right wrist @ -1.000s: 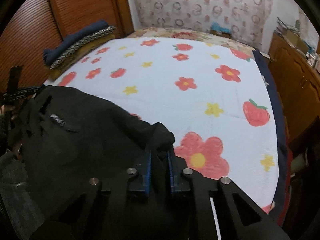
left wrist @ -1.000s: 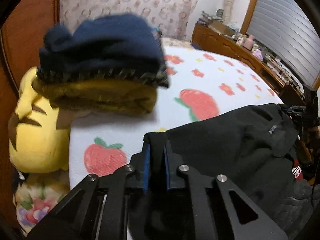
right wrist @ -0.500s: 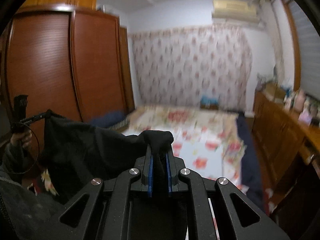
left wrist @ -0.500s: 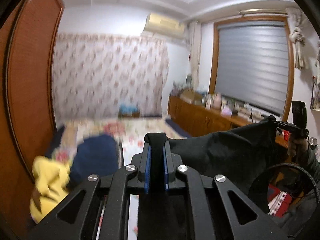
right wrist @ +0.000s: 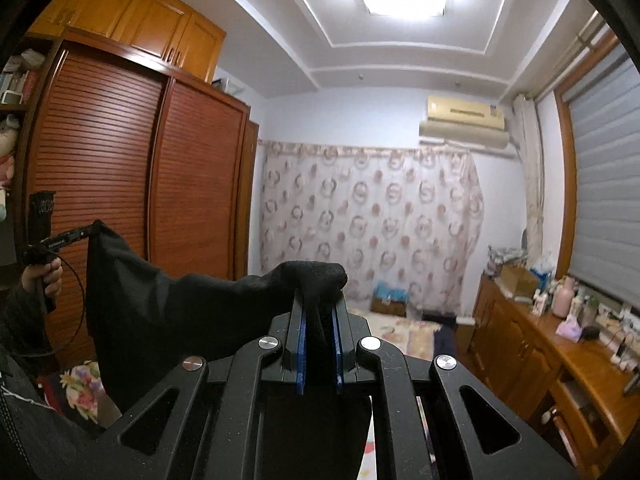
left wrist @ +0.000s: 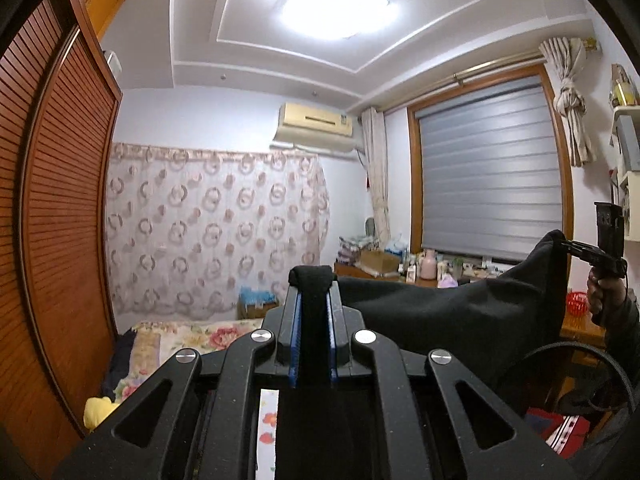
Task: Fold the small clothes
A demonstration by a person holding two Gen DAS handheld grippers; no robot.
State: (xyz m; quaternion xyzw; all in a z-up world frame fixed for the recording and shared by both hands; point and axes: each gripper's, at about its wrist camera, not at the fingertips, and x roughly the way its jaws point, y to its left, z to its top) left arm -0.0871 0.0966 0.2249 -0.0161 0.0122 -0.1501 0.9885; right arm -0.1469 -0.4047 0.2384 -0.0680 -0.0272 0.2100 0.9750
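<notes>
I have the left hand-held gripper (left wrist: 313, 312) clamped narrow on a bunched corner of the black garment (left wrist: 460, 320), a knob of cloth poking out above its blue pads (left wrist: 296, 336). The right hand-held gripper (right wrist: 319, 320) is likewise closed tight on another bunched corner of the same garment, which shows in its own view as a dark sheet (right wrist: 160, 312) running away to the left. The garment hangs in the air between the two, stretched into a sagging span, well above the bed (left wrist: 192, 330), whose floral cover shows low in both views. From the left wrist camera I can see the far end of the cloth reaching up to the other gripper and the hand (left wrist: 604, 292) holding it, in front of the grey window blind (left wrist: 492, 176). From the right wrist camera the opposite end rises to the other handle and its hand (right wrist: 44, 276), in front of the louvred wooden wardrobe (right wrist: 120, 184). Both cameras point roughly level across the room (ceiling light, air conditioner (right wrist: 464, 120) and patterned curtain (right wrist: 372, 220) all in frame). The cluttered wooden desk (right wrist: 560, 344) runs under the window blind, right of the bed.
</notes>
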